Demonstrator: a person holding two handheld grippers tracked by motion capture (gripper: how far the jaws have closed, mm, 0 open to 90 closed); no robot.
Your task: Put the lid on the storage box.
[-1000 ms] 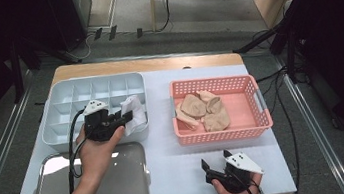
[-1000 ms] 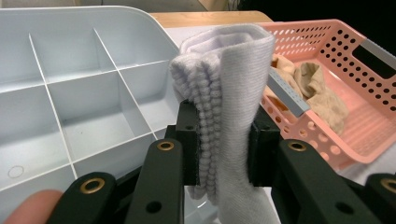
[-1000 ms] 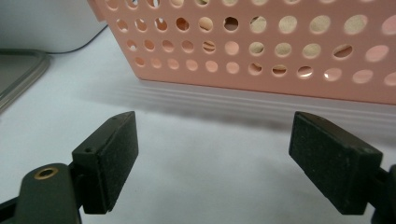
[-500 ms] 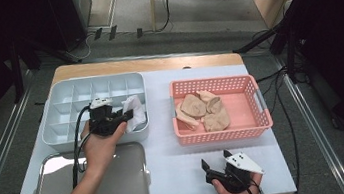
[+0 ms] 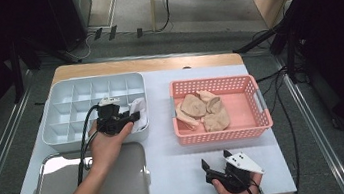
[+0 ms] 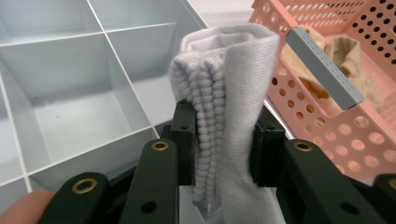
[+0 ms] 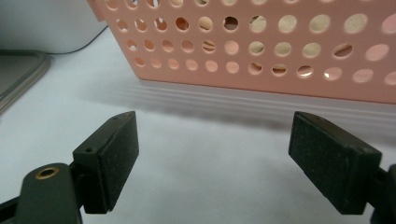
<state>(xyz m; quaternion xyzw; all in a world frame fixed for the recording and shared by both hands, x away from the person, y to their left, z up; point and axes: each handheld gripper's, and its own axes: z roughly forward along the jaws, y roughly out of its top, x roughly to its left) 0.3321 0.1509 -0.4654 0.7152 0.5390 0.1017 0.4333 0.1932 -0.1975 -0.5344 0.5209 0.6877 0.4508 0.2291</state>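
A folded white sock (image 6: 229,93) stands pinched between the jaws of my left gripper (image 6: 222,149), which is shut on it. In the high view that left gripper (image 5: 134,116) holds the white sock (image 5: 139,112) over the front right compartment of the white divided tray (image 5: 61,111). My right gripper (image 5: 215,164) rests on the table near its front edge, open, with nothing between its jaws. Its own view shows the right gripper (image 7: 212,149) facing the pink basket's (image 7: 280,42) perforated wall. Several beige socks (image 5: 202,109) lie in the pink basket (image 5: 258,116).
A shallow metal tray (image 5: 131,183) lies at the front left, under my left forearm. The white tabletop (image 5: 174,167) is bare between the metal tray and the right gripper. A wooden strip (image 5: 155,63) edges the table's far side.
My left gripper has carried the white sock a little to the right, toward the tray's right edge. The right gripper has not moved.
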